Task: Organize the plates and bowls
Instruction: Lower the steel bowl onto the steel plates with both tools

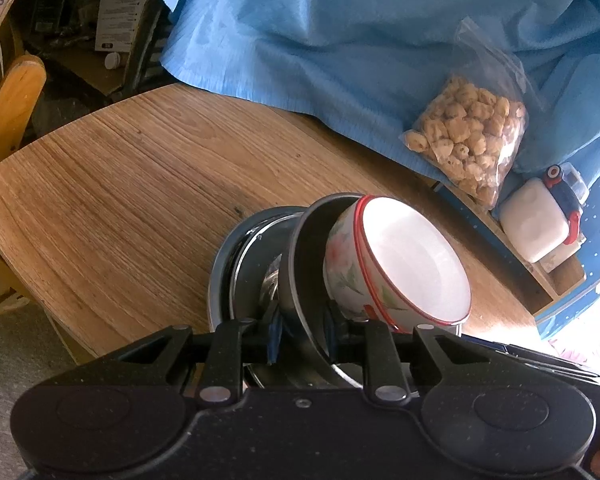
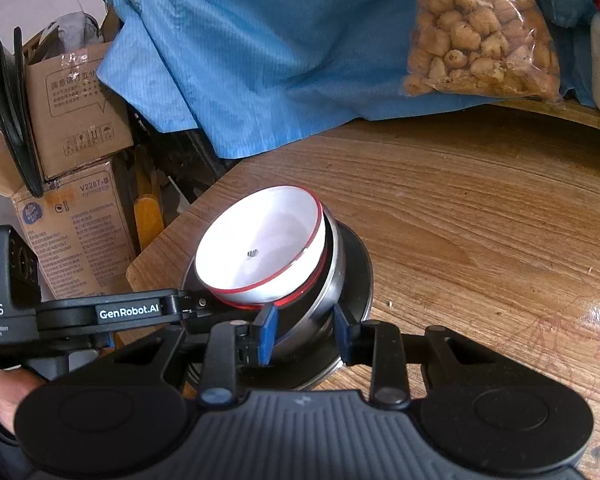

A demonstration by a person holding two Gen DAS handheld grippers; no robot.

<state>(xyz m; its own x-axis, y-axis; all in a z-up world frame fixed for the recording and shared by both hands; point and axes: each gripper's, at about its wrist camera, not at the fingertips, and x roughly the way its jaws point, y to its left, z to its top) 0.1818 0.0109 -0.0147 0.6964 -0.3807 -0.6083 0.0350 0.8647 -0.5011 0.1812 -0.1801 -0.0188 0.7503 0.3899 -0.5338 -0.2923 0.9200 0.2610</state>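
Observation:
A white bowl with a red rim and flower print sits tilted inside a steel bowl, which rests on a steel plate on the wooden table. My left gripper is shut on the steel bowl's rim. In the right wrist view the white bowl sits in the steel bowl on the plate. My right gripper has its fingers either side of the steel bowl's rim with a gap, so it is open. The left gripper's arm reaches in from the left.
A blue cloth covers the back of the table. A clear bag of snacks and a white container lie at the right. Cardboard boxes and a wooden chair stand beyond the table's left edge.

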